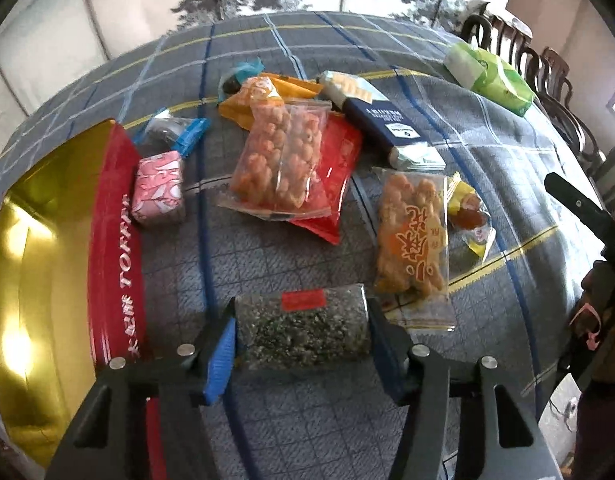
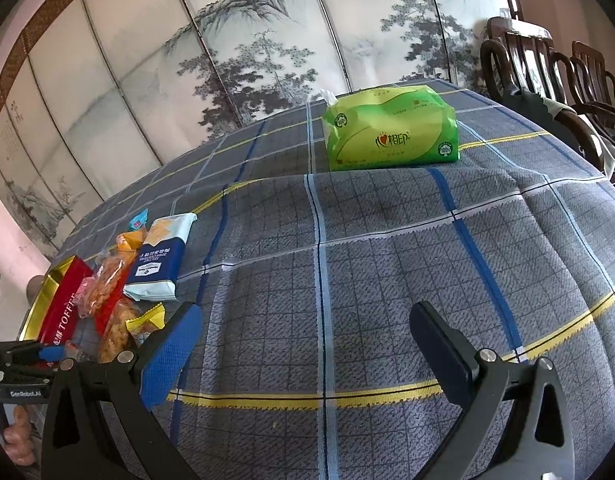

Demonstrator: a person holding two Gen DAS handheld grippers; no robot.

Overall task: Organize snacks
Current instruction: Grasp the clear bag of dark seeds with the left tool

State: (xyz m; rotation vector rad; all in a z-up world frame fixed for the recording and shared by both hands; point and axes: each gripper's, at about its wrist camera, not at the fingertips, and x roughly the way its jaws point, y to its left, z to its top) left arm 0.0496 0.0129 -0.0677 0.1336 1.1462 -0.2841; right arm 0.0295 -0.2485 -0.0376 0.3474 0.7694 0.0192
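My left gripper (image 1: 301, 306) points down at the table, its blue pads pressed on both ends of a clear packet of dark green-grey seeds (image 1: 303, 332) with a red label. An open red and gold toffee tin (image 1: 115, 240) stands just to its left. Beyond lie loose snacks: a pink packet (image 1: 159, 188), a clear bag of orange twists (image 1: 279, 160) on a red packet (image 1: 341, 184), a navy cracker pack (image 1: 379, 120) and a second twist bag (image 1: 413, 240). My right gripper (image 2: 303, 312) hangs open over bare tablecloth, away from the snacks.
A green tissue pack (image 2: 391, 128) sits at the far side of the checked blue cloth (image 2: 347, 240). Dark wooden chairs (image 2: 547, 72) stand at the right. A painted folding screen (image 2: 227, 60) closes the back. A small yellow-wrapped sweet (image 1: 467, 208) lies right of the twist bag.
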